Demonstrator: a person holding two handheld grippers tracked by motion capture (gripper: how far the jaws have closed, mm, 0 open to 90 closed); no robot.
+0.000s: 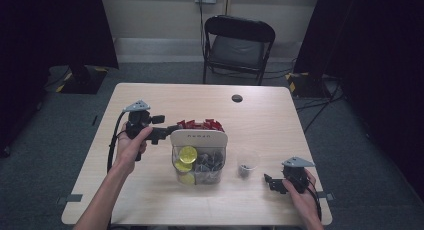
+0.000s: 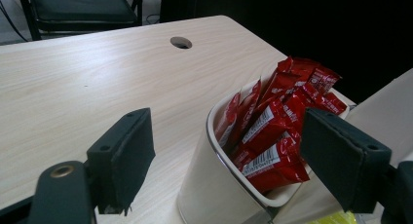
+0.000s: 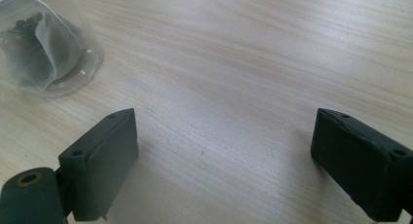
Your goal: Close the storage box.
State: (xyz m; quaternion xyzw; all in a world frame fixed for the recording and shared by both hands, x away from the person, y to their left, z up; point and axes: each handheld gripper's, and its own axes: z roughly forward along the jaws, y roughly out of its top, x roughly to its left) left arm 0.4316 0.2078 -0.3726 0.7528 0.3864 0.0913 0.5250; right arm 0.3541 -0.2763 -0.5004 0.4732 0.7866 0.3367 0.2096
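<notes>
A white organiser (image 1: 199, 138) stands mid-table. Its back compartment (image 2: 214, 185) holds several red sachets (image 2: 277, 131), also seen as red sachets (image 1: 200, 124) from above. The clear front compartments hold yellow pods (image 1: 187, 155) and dark packets (image 1: 210, 162). My left gripper (image 1: 171, 130) is held just left of the sachet compartment. In the left gripper view the left gripper (image 2: 229, 151) is open, its jaws straddling the compartment's rim without touching the sachets. A clear cup (image 1: 247, 162) holds a tea bag (image 3: 34, 53). My right gripper (image 1: 269, 182) rests low by the front right, open over bare wood, right gripper (image 3: 224, 146).
A cable hole (image 1: 237, 98) lies in the table's far middle. A black folding chair (image 1: 237, 45) stands behind the table. Bare wood stretches left of the organiser and along the far side. The table's front edge is close to my right hand.
</notes>
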